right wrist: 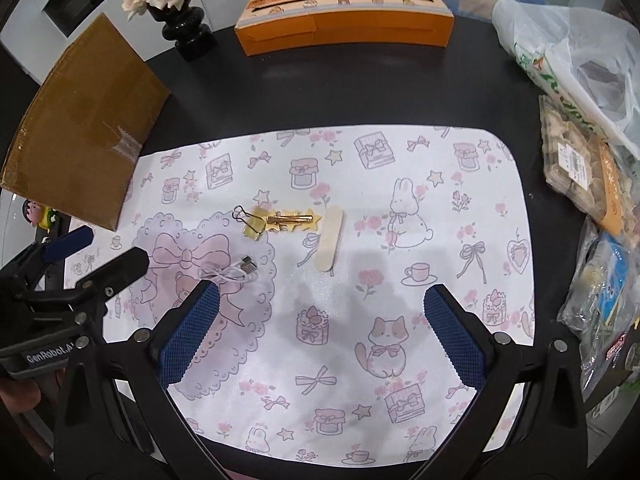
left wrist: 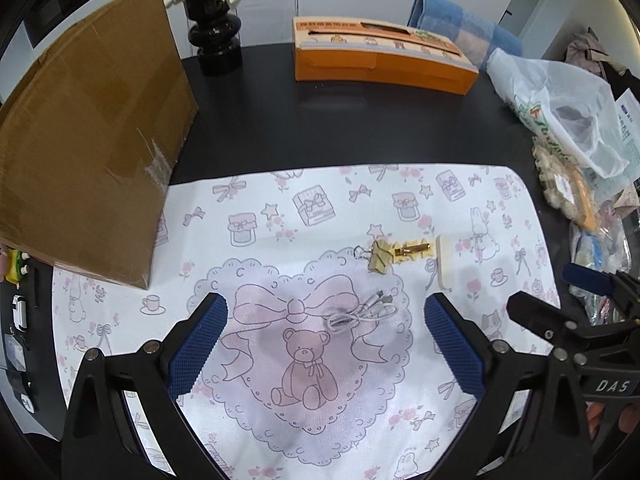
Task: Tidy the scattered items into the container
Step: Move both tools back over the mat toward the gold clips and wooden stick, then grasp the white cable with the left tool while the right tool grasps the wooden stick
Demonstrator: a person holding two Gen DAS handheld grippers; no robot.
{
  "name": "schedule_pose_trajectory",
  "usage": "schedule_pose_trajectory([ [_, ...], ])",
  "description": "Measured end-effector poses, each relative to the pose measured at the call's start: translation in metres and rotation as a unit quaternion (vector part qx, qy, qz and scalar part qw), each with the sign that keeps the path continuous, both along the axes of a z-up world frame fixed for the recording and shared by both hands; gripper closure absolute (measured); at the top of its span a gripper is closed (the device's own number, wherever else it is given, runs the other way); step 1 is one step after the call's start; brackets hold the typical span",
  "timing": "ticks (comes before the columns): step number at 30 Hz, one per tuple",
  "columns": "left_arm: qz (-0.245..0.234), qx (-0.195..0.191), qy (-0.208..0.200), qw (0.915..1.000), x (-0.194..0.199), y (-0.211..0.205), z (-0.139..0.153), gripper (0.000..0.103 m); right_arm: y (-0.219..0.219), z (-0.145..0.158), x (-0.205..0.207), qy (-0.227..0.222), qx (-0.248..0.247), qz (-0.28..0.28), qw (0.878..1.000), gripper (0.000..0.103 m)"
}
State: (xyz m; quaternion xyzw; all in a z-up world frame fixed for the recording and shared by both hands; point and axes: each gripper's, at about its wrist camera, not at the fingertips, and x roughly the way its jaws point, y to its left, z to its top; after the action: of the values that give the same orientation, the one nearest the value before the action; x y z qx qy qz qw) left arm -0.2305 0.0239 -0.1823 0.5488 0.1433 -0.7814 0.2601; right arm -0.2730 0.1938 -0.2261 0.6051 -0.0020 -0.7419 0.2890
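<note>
1. Nothing looks tidied yet. Four small items lie loose on the white pastel-printed mat (right wrist: pixel 360 208): a gold binder clip (right wrist: pixel 251 222), a gold star hair clip (right wrist: pixel 294 220), a cream nail file (right wrist: pixel 330 243) and a coiled white cable (right wrist: pixel 230 273).
2. The left gripper (left wrist: pixel 326 350) hangs with jaws apart and empty, the cable just ahead between its tips.
3. The right gripper (right wrist: pixel 322 334) is likewise spread and empty, the file ahead.
4. The likely container, a brown cardboard box (left wrist: pixel 84 136), stands far left of both; its opening is not visible.

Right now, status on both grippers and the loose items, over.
Left gripper open, empty; right gripper open, empty. Binder clip, gold hair clip, nail file, white cable all on mat. Path clear.
</note>
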Motion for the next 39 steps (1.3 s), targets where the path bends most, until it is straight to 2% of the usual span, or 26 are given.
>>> schedule_pose_trajectory([
  [4,-0.004,0.013,-0.002,0.9999,0.0,0.0,-0.014,0.004,0.001,-0.012,-0.009,-0.026,-0.01,-0.007,1.0,0.0],
  [14,-0.027,0.017,-0.028,0.9991,-0.004,0.004,-0.05,0.004,-0.006,-0.027,-0.02,-0.024,0.01,0.006,1.0,0.0],
  [19,-0.024,0.04,-0.031,0.9984,-0.007,0.006,-0.07,0.004,-0.013,-0.044,-0.028,-0.043,0.014,0.008,0.999,0.0],
  [23,-0.03,0.04,-0.044,0.9977,-0.01,0.011,-0.085,0.005,-0.02,-0.053,-0.035,-0.052,0.021,0.011,0.998,0.0],
  [32,-0.033,0.051,-0.047,0.997,-0.022,0.007,-0.098,0.01,-0.036,-0.07,-0.047,-0.064,0.037,0.014,0.997,0.0],
  [37,-0.024,0.061,-0.054,0.9964,-0.026,-0.002,-0.102,0.022,-0.039,-0.078,-0.049,-0.07,0.042,0.018,0.996,0.0],
  [39,-0.027,0.063,-0.056,0.9961,-0.027,-0.003,-0.104,0.024,-0.039,-0.081,-0.049,-0.072,0.045,0.018,0.996,0.0],
])
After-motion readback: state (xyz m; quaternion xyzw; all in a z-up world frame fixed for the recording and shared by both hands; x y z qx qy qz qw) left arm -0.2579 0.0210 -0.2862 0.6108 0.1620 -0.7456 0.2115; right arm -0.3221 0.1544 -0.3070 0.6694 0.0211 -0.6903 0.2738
